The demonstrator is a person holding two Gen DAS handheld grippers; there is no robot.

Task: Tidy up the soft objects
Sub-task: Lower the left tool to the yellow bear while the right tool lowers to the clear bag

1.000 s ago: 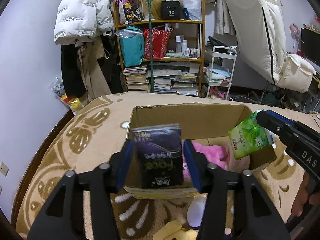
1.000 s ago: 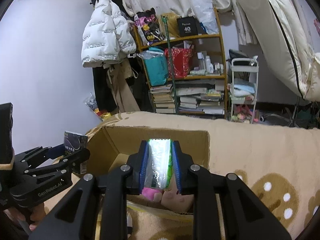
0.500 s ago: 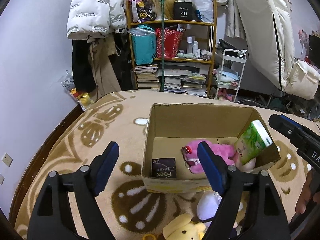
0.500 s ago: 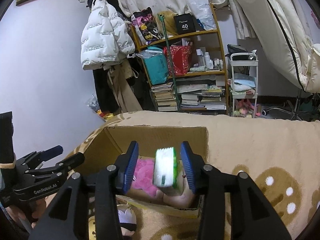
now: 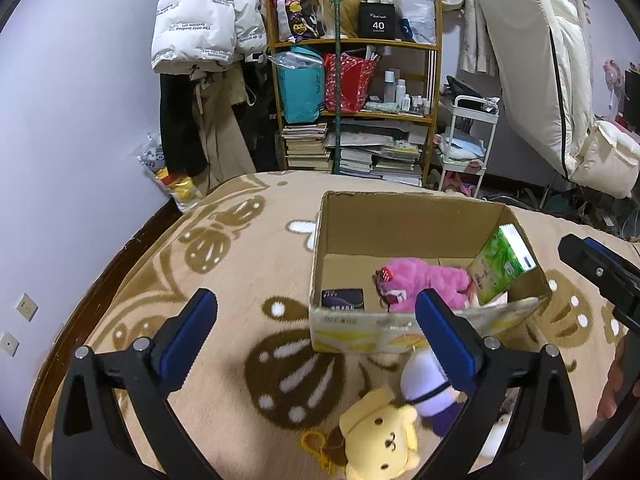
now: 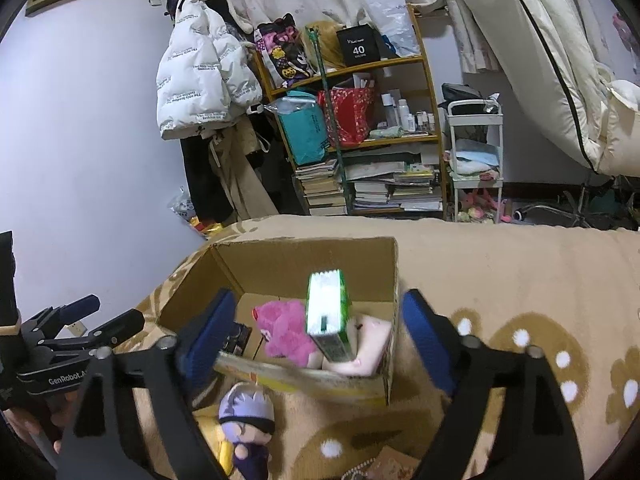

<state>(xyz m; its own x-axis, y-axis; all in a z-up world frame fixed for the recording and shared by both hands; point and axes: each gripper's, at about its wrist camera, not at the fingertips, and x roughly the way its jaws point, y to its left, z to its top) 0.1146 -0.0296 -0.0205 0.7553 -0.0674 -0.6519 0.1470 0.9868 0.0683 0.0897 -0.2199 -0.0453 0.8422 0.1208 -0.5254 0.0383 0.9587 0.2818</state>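
Note:
An open cardboard box (image 5: pixel 400 200) stands on the bed. A dark tissue pack (image 5: pixel 343 298) lies in its front left corner, with a pink plush (image 5: pixel 424 280) beside it. A green tissue pack (image 5: pixel 502 266) leans on the right wall, resting on a pale pink plush (image 6: pixel 372 340). My left gripper (image 5: pixel 313 298) hovers short of the box, its jaws opening with nothing between the pads. My right gripper (image 6: pixel 317 300) is also opening; the green pack (image 6: pixel 328 320) sits clear of its pads. A yellow plush (image 5: pixel 380 444) and a purple-haired plush (image 5: pixel 424 380) lie in front of the box.
The box rests on a beige blanket (image 5: pixel 200 280) with a brown pattern. Behind the bed are a cluttered shelf (image 5: pixel 352 80), a white cart (image 5: pixel 468 140) and a hanging white jacket (image 5: pixel 200 20). Small items (image 6: pixel 384 464) lie near the right gripper.
Both grippers have opened wide and drawn back from the box. The dark pack dropped into the front left of the box; the green pack fell to lean at its right side.

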